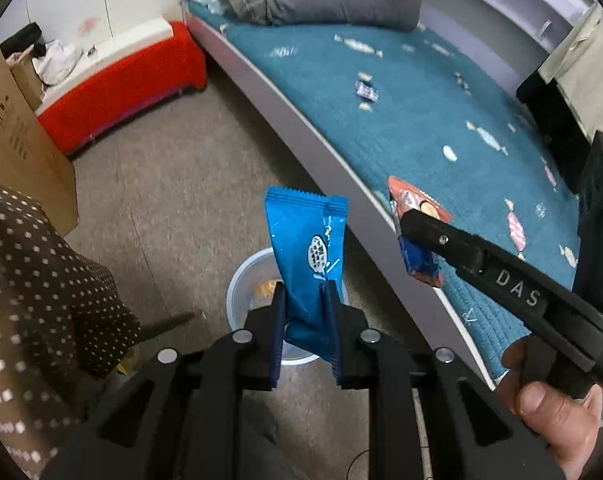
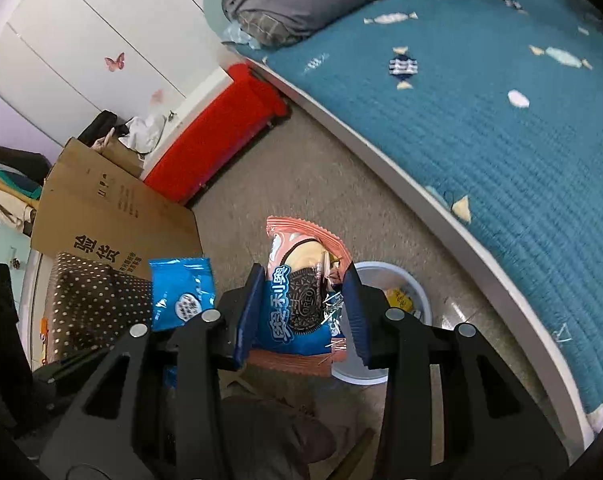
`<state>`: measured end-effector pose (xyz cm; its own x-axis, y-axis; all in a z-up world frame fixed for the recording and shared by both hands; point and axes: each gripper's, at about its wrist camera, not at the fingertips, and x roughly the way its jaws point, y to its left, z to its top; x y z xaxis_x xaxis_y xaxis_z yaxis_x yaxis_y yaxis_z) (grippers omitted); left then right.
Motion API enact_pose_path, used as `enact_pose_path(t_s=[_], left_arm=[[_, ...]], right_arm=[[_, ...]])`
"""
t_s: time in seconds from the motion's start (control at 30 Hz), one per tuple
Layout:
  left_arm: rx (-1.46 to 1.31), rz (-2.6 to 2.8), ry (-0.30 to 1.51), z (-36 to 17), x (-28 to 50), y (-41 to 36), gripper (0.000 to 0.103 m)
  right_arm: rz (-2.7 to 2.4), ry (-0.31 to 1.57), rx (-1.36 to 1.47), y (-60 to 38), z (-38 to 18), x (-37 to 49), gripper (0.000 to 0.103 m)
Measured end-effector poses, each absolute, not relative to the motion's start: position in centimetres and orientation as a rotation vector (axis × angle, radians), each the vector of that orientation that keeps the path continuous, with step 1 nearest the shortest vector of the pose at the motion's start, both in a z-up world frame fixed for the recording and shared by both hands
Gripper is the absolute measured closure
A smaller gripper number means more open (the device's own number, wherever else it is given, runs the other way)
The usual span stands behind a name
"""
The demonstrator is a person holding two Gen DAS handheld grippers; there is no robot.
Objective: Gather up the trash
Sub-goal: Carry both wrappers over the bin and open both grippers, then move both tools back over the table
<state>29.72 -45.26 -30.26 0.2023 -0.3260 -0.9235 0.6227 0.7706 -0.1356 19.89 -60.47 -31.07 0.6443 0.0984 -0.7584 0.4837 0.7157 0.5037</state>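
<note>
Left claw (image 1: 304, 312) pinching a blue snack wrapper (image 1: 307, 264); right claw (image 2: 304, 308) pinching an Oreo wrapper (image 2: 299, 296). Both held above the trash bin (image 2: 415, 286) on the floor beside the bed's edge (image 2: 441, 208).

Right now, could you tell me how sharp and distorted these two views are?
Left wrist view: blue wrapper crisp, quilt softly blurred, bed edge bowed by fisheye. Right wrist view: Oreo wrapper sharp with foil glints, bin clear, corners vignetted black.
</note>
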Motion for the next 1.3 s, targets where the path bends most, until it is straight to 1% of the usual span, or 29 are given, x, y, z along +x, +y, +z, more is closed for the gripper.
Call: enact_pose_path(t_s=[0.07,0.13,0.17,0.2,0.23,0.3,0.4,0.43,0.73,1.0,1.3], left_arm=[[0.304,-0.666,1.222,-31.0,30.1,-45.6,0.082],[0.319,-0.641,1.252,-31.9,30.6,-45.9,0.054],[0.306,-0.624,1.253,-32.0,30.9,-45.7,0.023],[0.296,-0.611,1.239,-32.0,31.0,-45.7,0.011],[0.294,-0.599,1.217,-31.8,31.0,-45.6,0.011],[0.304,-0.579,1.2,-31.5,31.0,-45.5,0.011],[0.263,-0.581,1.194,-30.8,30.9,-45.2,0.011],[0.25,-0.584,1.186,-30.5,30.8,-44.9,0.011],[0.183,-0.645,1.069,-24.9,27.9,-42.3,0.01],[0.157,-0.665,0.926,-19.1,25.0,-38.0,0.008],[0.14,-0.641,0.812,-14.7,22.8,-32.4,0.007]], right_arm=[[-0.241,0.868,0.774,-60.8,-31.7,20.3,0.063],[-0.236,0.87,0.808,-61.2,-32.8,20.7,0.05],[-0.229,0.87,0.849,-61.5,-33.6,20.8,0.044],[-0.225,0.87,0.893,-61.9,-34.2,20.8,0.034],[-0.227,0.867,0.942,-62.2,-34.9,20.5,0.025],[-0.229,0.857,0.983,-62.6,-35.6,20.0,0.021],[-0.25,0.847,0.981,-62.6,-35.3,18.9,0.008],[-0.256,0.84,0.977,-62.6,-35.0,18.6,0.007],[-0.321,0.792,0.894,-61.4,-30.8,16.1,0.006],[-0.29,0.73,0.783,-57.7,-24.5,16.0,0.006],[-0.201,0.66,0.685,-52.0,-18.1,17.2,0.006]])
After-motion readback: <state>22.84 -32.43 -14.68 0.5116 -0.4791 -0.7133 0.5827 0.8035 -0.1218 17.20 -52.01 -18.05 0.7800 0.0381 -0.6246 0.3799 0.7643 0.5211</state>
